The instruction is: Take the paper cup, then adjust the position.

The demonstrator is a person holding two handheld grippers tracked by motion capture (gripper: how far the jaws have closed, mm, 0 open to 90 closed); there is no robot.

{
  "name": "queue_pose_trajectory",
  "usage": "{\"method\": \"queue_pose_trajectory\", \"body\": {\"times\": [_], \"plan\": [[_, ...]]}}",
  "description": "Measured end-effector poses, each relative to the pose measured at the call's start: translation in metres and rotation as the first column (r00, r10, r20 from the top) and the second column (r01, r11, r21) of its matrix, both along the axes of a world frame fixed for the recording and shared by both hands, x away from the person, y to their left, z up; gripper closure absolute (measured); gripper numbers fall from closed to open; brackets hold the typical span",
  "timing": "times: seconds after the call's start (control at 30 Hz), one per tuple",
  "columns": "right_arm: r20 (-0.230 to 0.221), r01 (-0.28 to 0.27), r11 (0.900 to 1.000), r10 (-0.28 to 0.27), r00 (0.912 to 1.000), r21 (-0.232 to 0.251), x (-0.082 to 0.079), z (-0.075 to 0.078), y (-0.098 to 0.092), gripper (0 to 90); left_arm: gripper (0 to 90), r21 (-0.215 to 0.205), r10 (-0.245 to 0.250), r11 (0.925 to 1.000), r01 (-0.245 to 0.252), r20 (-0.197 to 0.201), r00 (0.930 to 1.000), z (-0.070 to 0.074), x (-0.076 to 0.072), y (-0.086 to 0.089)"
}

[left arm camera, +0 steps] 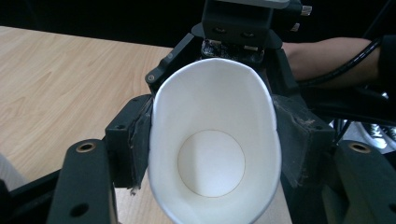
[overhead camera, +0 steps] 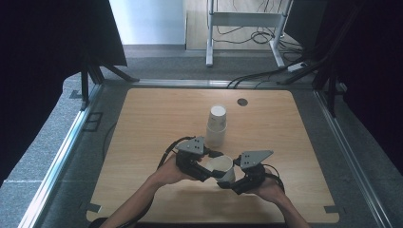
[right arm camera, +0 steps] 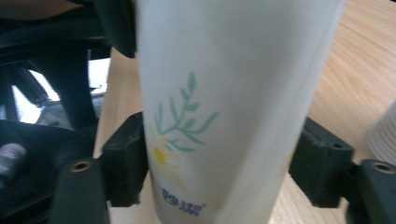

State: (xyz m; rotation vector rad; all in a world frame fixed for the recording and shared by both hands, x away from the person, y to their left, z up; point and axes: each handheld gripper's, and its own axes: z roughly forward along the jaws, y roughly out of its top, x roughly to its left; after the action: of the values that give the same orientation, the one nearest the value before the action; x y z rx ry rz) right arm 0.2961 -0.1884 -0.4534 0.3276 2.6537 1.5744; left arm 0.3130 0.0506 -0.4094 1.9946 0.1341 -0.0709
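We see a light wooden tabletop (overhead camera: pixel 142 142) with rounded corners, and our two hand-held grippers meet over its near middle, a little in from the near edge. Our left hand (overhead camera: pixel 166 175) holds the left gripper (overhead camera: pixel 202 166), whose black jaws are clamped on the rim of a white paper cup (overhead camera: pixel 222 167). In the left gripper view that cup (left arm camera: pixel 212 154) faces the camera mouth-on: the padded jaws press on either side of the rim and squeeze the mouth into an oval, and we look straight down to its round white bottom. Beyond it in the same view sits the body of the right gripper (left arm camera: pixel 238 23), close against the far side of the cup.

Farther back, near the middle of the tabletop, a stack of white paper cups (overhead camera: pixel 216 126) stands upright, just beyond the grippers and apart from them. A small dark round grommet (overhead camera: pixel 242 101) sits near the far edge.

Our right hand (overhead camera: pixel 271 190) holds the right gripper (overhead camera: pixel 228 183), whose jaws are closed on the lower wall of the same cup. In the right gripper view the cup wall (right arm camera: pixel 233 102) carries a green sprig, a yellow flower and blue characters, with a black jaw pad touching each side.
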Motion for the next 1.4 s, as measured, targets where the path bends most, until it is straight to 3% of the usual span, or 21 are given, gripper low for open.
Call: {"method": "queue_pose_trajectory", "body": {"times": [0.17, 0.5, 0.93, 1.27, 1.4], "plan": [[0.011, 0.034, 0.999, -0.034, 0.9994, -0.034, 0.001, 0.001, 0.0, 12.7, 34.7, 0.041, 0.019, 0.9989, -0.021, 0.036, 0.9992, 0.006, 0.0, 0.001], [0.026, 0.128, 0.989, -0.126, 0.9916, -0.075, 0.002, 0.005, -0.004, 1.5, 34.7, 0.123, 0.07, 0.9892, -0.08, 0.081, 0.9942, 0.01, 0.0, 0.006], [0.057, 0.211, 0.967, -0.204, 0.9772, -0.142, 0.0, 0.004, -0.01, 0.0, 34.7, 0.179, 0.161, 0.9674, -0.179, 0.111, 0.9807, 0.012, 0.004, 0.02], [0.076, 0.262, 0.95, -0.253, 0.9645, -0.17, -0.003, 0.001, -0.02, 0.0, 34.7, 0.204, 0.2, 0.9532, -0.224, 0.129, 0.9712, 0.014, 0.007, 0.026], [0.073, 0.283, 0.943, -0.274, 0.959, -0.173, -0.004, -0.001, -0.025, 0.0, 34.7, 0.22, 0.232, 0.941, -0.257, 0.133, 0.9636, 0.014, 0.009, 0.03]]}}
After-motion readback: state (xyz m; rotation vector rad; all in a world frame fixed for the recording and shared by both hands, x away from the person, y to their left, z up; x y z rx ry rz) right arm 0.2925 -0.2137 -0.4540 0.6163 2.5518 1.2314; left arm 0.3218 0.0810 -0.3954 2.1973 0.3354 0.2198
